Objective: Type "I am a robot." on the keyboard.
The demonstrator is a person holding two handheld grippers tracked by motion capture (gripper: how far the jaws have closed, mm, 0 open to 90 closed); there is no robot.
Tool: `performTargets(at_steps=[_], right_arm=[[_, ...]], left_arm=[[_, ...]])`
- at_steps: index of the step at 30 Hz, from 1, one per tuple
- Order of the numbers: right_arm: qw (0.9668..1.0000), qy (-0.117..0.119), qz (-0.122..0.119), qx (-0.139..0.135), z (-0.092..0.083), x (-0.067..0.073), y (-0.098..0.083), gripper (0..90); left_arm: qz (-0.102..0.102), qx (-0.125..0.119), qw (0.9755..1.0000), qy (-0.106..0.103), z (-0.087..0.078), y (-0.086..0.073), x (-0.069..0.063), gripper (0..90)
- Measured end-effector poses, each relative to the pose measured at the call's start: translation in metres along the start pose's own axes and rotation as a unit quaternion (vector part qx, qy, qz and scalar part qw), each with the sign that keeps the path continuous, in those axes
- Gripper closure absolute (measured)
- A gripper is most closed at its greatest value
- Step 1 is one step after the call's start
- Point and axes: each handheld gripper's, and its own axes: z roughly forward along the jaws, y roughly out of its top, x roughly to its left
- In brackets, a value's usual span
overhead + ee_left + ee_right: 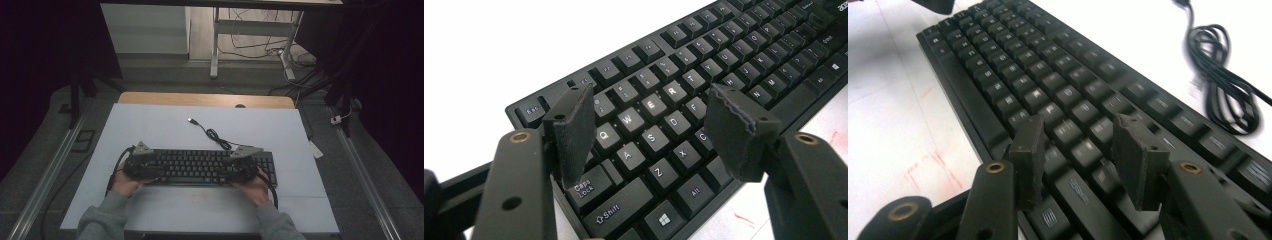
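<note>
Keyboard (200, 166) lies flat on the white counter (150, 125), long axis running left-right. Left gripper (659, 135) hovers over its left end, right gripper (1083, 160) over the right, both with fingers spread, pinching nothing.

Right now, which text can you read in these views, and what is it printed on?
All on the keyboard, left gripper view:
"Esc" key
"Caps Lock" key
"Shift" key
"Alt" key
Letters "Q", "W", "E", "R", "T", "A", "S", "D", "Z", "X"
Far keys and corner logo: blurred.
Right gripper view legends: unreadable.
</note>
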Motion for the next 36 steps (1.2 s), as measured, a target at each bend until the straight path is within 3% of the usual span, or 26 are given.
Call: performTargets(at_steps=[8,15,25,36], right_arm=[[0.9993,-0.031,0.011,-0.016,-0.027,-0.008,-0.017,54.6],[0.9982,-0.039,0.032,-0.031,-0.049,-0.016,-0.034,54.5],[0.9983,-0.036,0.030,-0.034,-0.048,-0.019,-0.033,54.2],[0.9989,-0.035,0.020,-0.024,-0.043,-0.017,-0.032,53.7]], left_arm=[[-0.005,-0.001,1.0000,-0.002,-0.001,0.000,0.002,36.9],[-0.008,-0.006,0.9999,-0.005,-0.003,0.000,0.003,37.0],[0.000,-0.007,0.9999,-0.009,-0.004,0.000,-0.002,41.5],[0.027,-0.003,0.9991,-0.034,-0.005,0.003,-0.015,64.5]])
